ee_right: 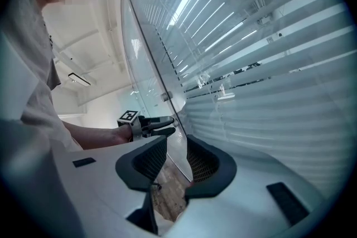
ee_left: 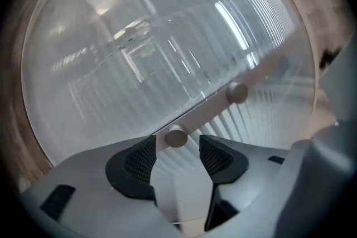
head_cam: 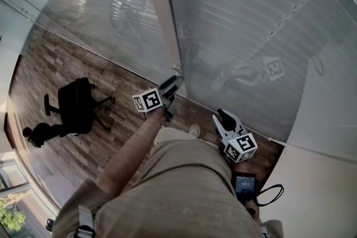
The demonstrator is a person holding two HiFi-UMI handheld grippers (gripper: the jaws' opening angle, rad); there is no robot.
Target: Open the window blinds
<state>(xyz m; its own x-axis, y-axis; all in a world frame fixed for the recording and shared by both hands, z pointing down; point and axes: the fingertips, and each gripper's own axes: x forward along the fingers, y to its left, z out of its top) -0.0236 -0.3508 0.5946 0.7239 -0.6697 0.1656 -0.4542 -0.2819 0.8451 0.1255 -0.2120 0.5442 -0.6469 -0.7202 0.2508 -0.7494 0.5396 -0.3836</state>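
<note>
Slatted blinds (head_cam: 251, 25) hang shut behind a glass wall. In the left gripper view two round metal knobs sit on a pale bar of the glass frame, with the slats (ee_left: 167, 58) behind. The nearer knob (ee_left: 177, 137) lies between the tips of my left gripper (ee_left: 177, 146), which is open, with a gap on the right side. The second knob (ee_left: 237, 92) is further along the bar. In the head view the left gripper (head_cam: 173, 85) reaches to the frame post. My right gripper (head_cam: 222, 118) hovers beside the glass, open and empty (ee_right: 175, 156), facing the blinds (ee_right: 268, 64) and the left gripper (ee_right: 166, 125).
A black office chair (head_cam: 78, 106) stands on the wooden floor (head_cam: 56, 69) at the left. A white wall (head_cam: 329, 131) closes the right side. The person's shoe (head_cam: 194, 130) is near the glass base, and a small device with a cable (head_cam: 244, 185) hangs at the hip.
</note>
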